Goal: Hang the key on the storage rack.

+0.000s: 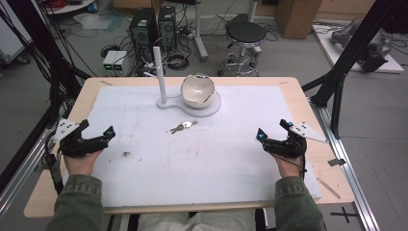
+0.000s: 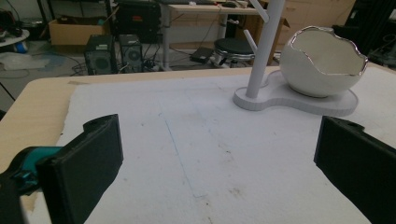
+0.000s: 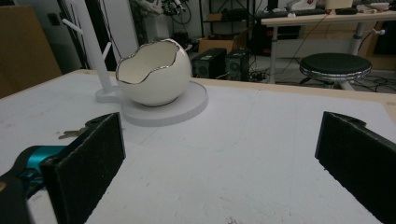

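Table [image 1: 298, 91]: light wood top, rounded corners, carrying everything listed below.

White mat [image 1: 231, 159]: covers most of the table; scuffed, with a dark smudge [image 1: 126, 154] on the person's side of the stand, toward the left gripper.

Stand [image 1: 211, 109]: white, flat figure-eight base with an upright peg post [image 1: 159, 72]; sits at the far middle of the mat and serves as landmark for the entries that follow.

Bowl [image 1: 197, 90]: white, egg-shaped, jagged metallic rim; rests on the wider lobe of the stand's base, just beside the post. Seen also in the left gripper view [image 2: 322, 63] and the right gripper view [image 3: 154, 74].

Left gripper [image 1: 98, 134]: black with teal accents, held in the person's left hand, well apart from the stand, near the mat's left edge on the person's side. Fingers [image 2: 88, 168] stand wide apart with nothing between them.

Right gripper [image 1: 272, 131]: same build, held in the right hand, well apart from the stand toward the mat's right edge. Fingers [image 3: 88, 163] likewise wide apart, bare mat between them.

Keys [image 1: 183, 126]: small metal bunch, apparently two keys on a ring though too small to count surely; lying flat on the mat near the stand, on the person's side of it, roughly midway between the two grippers and touched by neither.
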A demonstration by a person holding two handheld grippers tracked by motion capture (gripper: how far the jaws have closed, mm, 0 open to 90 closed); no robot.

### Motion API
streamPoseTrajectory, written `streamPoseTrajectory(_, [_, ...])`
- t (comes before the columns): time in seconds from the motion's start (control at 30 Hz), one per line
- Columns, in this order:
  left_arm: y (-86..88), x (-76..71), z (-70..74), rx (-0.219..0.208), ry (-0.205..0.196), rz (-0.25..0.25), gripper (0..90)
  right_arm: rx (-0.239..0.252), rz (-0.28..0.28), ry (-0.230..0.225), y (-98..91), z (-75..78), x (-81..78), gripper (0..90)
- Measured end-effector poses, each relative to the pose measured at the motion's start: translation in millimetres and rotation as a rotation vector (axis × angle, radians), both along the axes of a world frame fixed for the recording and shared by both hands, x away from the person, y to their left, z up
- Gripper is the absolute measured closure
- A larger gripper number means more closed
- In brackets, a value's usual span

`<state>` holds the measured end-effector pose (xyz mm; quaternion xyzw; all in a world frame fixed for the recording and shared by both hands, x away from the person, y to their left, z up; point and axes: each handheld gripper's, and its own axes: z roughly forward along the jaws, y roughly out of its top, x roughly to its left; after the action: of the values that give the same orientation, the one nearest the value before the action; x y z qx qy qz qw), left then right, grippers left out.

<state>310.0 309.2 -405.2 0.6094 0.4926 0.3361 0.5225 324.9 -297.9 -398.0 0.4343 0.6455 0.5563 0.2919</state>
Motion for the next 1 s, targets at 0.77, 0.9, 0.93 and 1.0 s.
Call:
streamPoseTrajectory(0.77, [-3.1,3.0,-3.3,0.018,0.020,-0.023,1.7,-0.043,-0.003,-0.007,2.9,-1.2,0.5,0.5])
streamPoseTrajectory(0.9, [-4.3,3.1,-4.6,0.024,0.027,-0.022,1.7,-0.059,-0.009,-0.010,3.2,-2.1,1.0,0.5])
streamPoseTrajectory(0.93, [-4.4,3.2,-4.8,0.027,0.030,-0.023,1.7,-0.057,-0.009,-0.008,3.2,-2.3,1.1,0.5])
streamPoseTrajectory(1.0, [-5.3,3.2,-4.9,0.029,0.031,-0.024,1.7,-0.058,-0.008,-0.007,3.0,-2.4,1.3,0.5])
